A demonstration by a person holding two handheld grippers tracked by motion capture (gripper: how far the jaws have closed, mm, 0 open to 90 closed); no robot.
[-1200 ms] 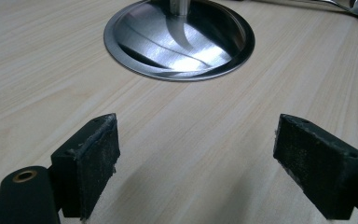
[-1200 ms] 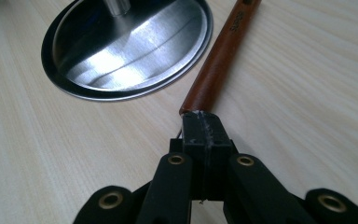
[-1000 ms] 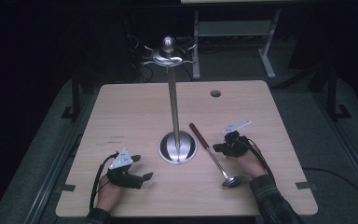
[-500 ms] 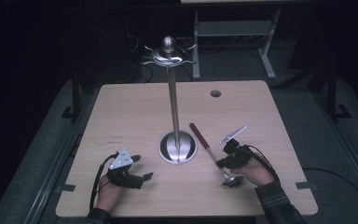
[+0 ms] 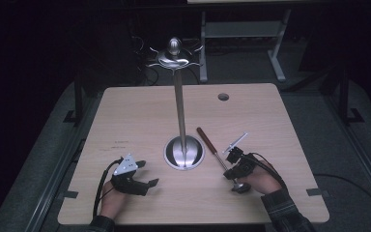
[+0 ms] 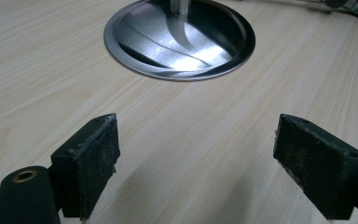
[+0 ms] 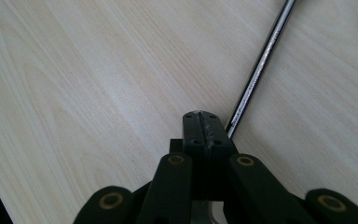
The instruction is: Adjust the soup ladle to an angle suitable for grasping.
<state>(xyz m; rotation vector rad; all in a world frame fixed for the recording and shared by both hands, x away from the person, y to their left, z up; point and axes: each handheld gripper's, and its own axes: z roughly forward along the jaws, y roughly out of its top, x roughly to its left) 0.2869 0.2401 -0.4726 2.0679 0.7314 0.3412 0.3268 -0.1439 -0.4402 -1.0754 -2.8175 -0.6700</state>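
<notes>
**A:** What differs from a second ago?

**B:** On the wooden table [image 5: 140, 116], the tall metal stand [image 5: 178, 96] with its round base [image 5: 184, 152] has not moved. The right gripper [image 5: 235, 170] has: it stood farther back along the ladle [image 5: 217, 154] before, and now it sits nearer the person, close to the bowl end at the front of the table. The ladle's wooden handle points away toward the stand base, much as it did. The left gripper [image 5: 142, 175] has kept its place on the table.

**A:** And the jaws?

**B:** The right gripper [image 7: 204, 125] is fully closed, pads pressed together with the ladle's thin metal shaft [image 7: 256, 70] running up from just beside them. Whether the pads pinch the shaft I cannot tell; it meets them at their right edge. The left gripper [image 6: 196, 163] is wide open over bare wood, holding nothing.

**A:** What does one view add?

**B:** The high view gives the stand's hooked top [image 5: 174, 53] and the ladle's brown handle [image 5: 206, 138]. The left gripper view shows the brushed base [image 6: 179, 39] close up, just ahead of the jaws.
</notes>
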